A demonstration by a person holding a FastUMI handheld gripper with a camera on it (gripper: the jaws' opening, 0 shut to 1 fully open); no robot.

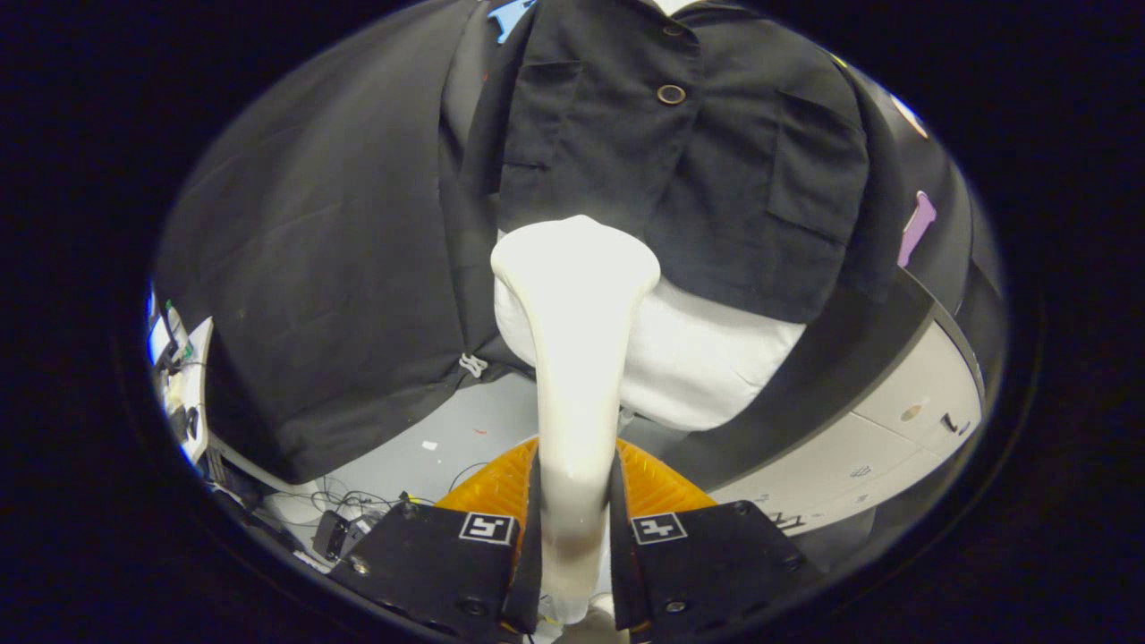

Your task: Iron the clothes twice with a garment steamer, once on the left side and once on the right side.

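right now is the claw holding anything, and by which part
Yes: the claw is shut on the white garment steamer, gripping its slim handle, with the wide head beyond the fingers at the black shirt.

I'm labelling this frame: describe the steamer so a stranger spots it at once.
Start at the black jacket hanging on a white form. Just below its hem rises the garment steamer, clamped in the hand-held gripper: the only cream, flared-head wand here.

Steamer [574, 295]: smooth, glossy white plastic. Jacket [680, 161]: matt black cloth, shiny buttons. Gripper [572, 528] fingers clamping steamer handle: matt black, ribbed orange plastic behind.
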